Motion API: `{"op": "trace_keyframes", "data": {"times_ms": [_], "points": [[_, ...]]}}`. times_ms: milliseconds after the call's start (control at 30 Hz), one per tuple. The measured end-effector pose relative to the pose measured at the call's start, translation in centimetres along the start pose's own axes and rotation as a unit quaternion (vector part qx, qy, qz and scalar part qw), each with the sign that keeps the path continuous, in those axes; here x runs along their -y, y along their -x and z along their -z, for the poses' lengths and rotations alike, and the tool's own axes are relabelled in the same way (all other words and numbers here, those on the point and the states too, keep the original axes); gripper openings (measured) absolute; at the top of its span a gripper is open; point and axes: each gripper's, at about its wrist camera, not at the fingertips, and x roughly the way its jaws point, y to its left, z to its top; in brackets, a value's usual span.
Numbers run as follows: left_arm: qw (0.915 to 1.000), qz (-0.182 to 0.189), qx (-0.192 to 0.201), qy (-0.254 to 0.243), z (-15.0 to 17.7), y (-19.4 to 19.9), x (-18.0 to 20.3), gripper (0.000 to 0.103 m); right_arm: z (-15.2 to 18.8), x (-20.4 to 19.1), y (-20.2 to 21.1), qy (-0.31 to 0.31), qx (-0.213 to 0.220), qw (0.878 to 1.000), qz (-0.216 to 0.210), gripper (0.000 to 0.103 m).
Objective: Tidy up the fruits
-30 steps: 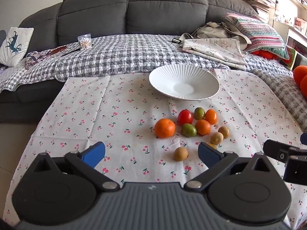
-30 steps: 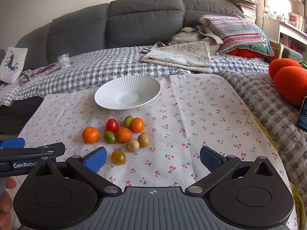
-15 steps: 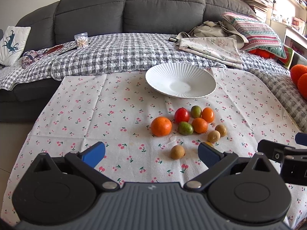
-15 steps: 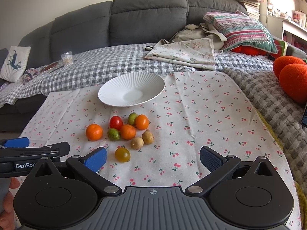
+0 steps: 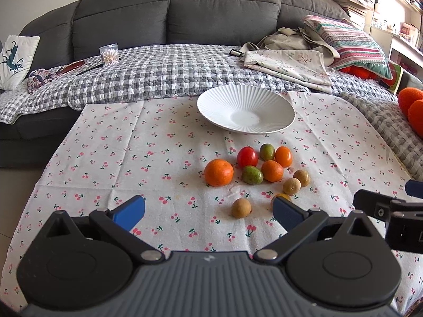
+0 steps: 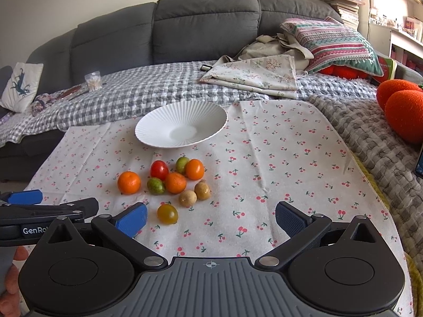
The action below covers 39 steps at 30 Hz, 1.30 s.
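Note:
A white ribbed plate sits empty on the cherry-print cloth. Below it lies a cluster of small fruits: an orange, a red tomato, green fruits, orange ones and brown ones. A yellow tomato lies nearest, mostly hidden behind the right finger in the left wrist view. My left gripper is open and empty, just short of the fruits. My right gripper is open and empty, to the right of the yellow tomato.
A grey sofa with a checked blanket stands behind. Folded cloths and a striped pillow lie at the back right. Orange cushions are at the right edge. The other gripper shows at each view's side.
Both grippers have moved slightly forward toward the fruits; the fruits and plate appear a little larger and nearer. Both stay open and empty.

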Motion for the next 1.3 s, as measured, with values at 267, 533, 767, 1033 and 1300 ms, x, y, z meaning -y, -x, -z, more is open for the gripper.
{"op": "trace_keyframes", "data": {"times_ms": [267, 533, 767, 1033, 1300], "points": [[1.0, 0.0, -0.001, -0.004, 0.0, -0.1, 0.0, 0.102, 0.0, 0.1, -0.2, 0.002, -0.002, 1.0, 0.003, 0.103], [0.9999, 0.005, 0.011, 0.001, 0.0, -0.3, -0.1, 0.102, 0.0, 0.1, -0.4, 0.004, 0.003, 1.0, 0.004, 0.103], [0.9998, 0.012, 0.015, 0.006, -0.9, -0.8, -0.6, 0.102, -1.2, 0.7, -1.8, 0.009, 0.009, 1.0, 0.007, 0.103], [1.0, -0.003, -0.001, 0.007, -2.1, -2.8, -1.3, 0.102, -2.2, 1.0, -4.2, 0.015, -0.005, 1.0, 0.0, 0.103], [0.9997, -0.023, 0.004, -0.006, -4.2, -4.6, -1.7, 0.102, -3.4, 0.9, -5.8, 0.027, -0.002, 0.999, -0.019, 0.103]]}}
